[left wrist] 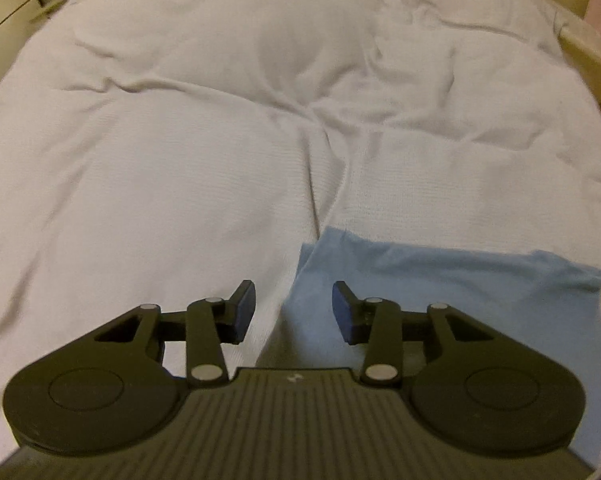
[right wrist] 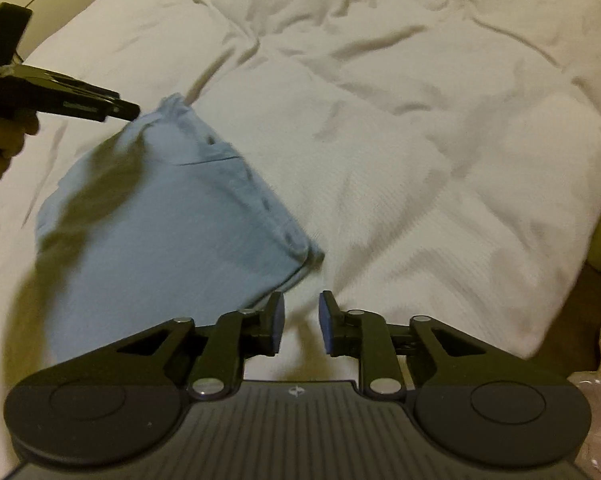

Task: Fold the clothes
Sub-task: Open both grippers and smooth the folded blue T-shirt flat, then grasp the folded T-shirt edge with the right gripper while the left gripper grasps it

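Shirt (right wrist: pixel 172 216) lies folded, wide bare duvet (right wrist: pixel 420 152) beyond its edges.

I see a pale blue garment (right wrist: pixel 172 240) on the white, finely ribbed bedcover (right wrist: pixel 420 160); my black grippers carry dark blue pads (left wrist: pixel 246 312).

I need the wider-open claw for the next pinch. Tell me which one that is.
The left claw: the gap between its pads is clearly wider than the right claw's. Both hold nothing, and the blue garment lies loose on the white duvet.
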Motion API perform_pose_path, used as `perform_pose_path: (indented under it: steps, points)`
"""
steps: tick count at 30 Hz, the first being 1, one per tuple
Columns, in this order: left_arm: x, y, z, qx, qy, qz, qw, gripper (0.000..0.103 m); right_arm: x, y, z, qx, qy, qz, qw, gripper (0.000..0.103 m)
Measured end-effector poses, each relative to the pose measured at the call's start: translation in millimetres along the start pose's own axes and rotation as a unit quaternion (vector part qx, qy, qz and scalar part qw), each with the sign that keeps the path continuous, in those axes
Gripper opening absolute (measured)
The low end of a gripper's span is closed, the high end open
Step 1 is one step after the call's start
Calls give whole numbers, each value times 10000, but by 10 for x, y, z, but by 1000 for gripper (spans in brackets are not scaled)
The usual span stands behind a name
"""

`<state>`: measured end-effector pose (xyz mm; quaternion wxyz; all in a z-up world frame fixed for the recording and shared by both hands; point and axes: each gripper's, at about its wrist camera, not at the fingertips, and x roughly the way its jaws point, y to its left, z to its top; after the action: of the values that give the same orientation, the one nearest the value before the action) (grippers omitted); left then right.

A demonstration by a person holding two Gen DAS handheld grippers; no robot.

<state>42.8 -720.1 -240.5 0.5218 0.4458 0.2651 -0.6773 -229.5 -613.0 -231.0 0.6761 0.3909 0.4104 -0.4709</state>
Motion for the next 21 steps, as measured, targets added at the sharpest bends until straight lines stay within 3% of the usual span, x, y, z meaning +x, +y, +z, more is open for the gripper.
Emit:
perform_pose_path:
  steps: [6, 11, 17, 21]
  points:
    - [-833, -82, -402, -36, -251, 0, 9997, 46, -417, 388, -133, -41, 121, -152, 9998, 47]
    - [-1369, -231, -806, 280, -393, -28, 9988, 58, -692, 777, -176, -200, 92, -412, 9989, 51]
    - [-1762, -353, -1254, 591, -504, -24, 9970, 69, -981, 1180, -301, -548, -95, -573, 9968, 56]
    - [-1862, -400, -1451, 819, -542, -28, 9952, 84, -1082, 1360, -396, -633, -151, -641, 9958, 57]
